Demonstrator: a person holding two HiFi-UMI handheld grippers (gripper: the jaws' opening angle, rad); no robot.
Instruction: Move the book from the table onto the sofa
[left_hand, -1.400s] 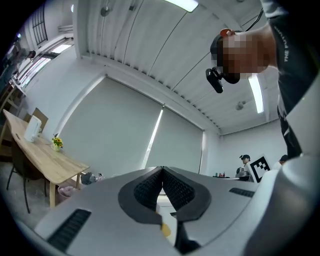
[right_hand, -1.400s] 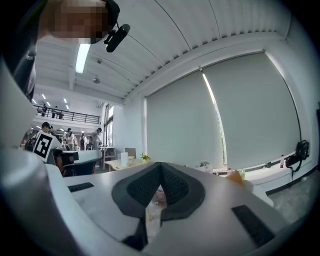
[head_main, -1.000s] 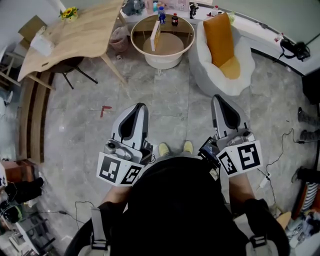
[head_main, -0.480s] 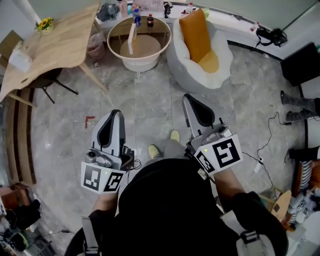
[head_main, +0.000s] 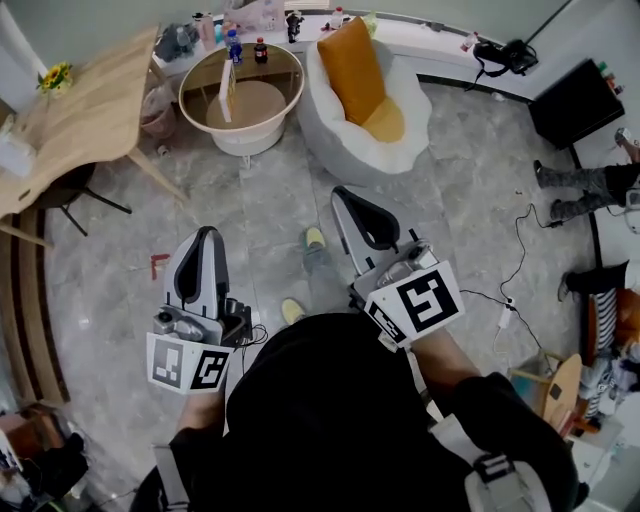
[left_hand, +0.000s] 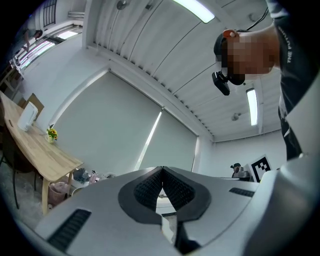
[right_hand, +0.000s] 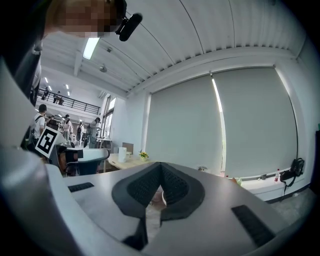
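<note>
Book (head_main: 228, 90) is standing upright on the round desk (head_main: 285, 75) at the top of the head view, just beside the white sofa (head_main: 330, 130), not on it. The sofa is carrying an orange cushion (head_main: 352, 55) propped in its seat. Count: one book, one round desk, one sofa, and two bottles on the round desk's far rim, one blue (head_main: 233, 46) and one dark (head_main: 260, 48). Left gripper (head_main: 205, 238) and right gripper (head_main: 345, 197) are both hanging over the grey floor, well apart from the book and pointing toward that end of the room. Only the head view is showing the book, the sofa and the bottles. The gripper views are giving jaw state: left gripper (left_hand: 161, 170) jaws are pressed together with nothing between them, and the same goes for the right gripper (right_hand: 160, 165). The wooden desk (head_main: 90, 110) with yellow flowers (head_main: 55, 75) is showing in all three views. Only the right gripper view is picking up several people (right_hand: 65, 125) standing in the background.
</note>
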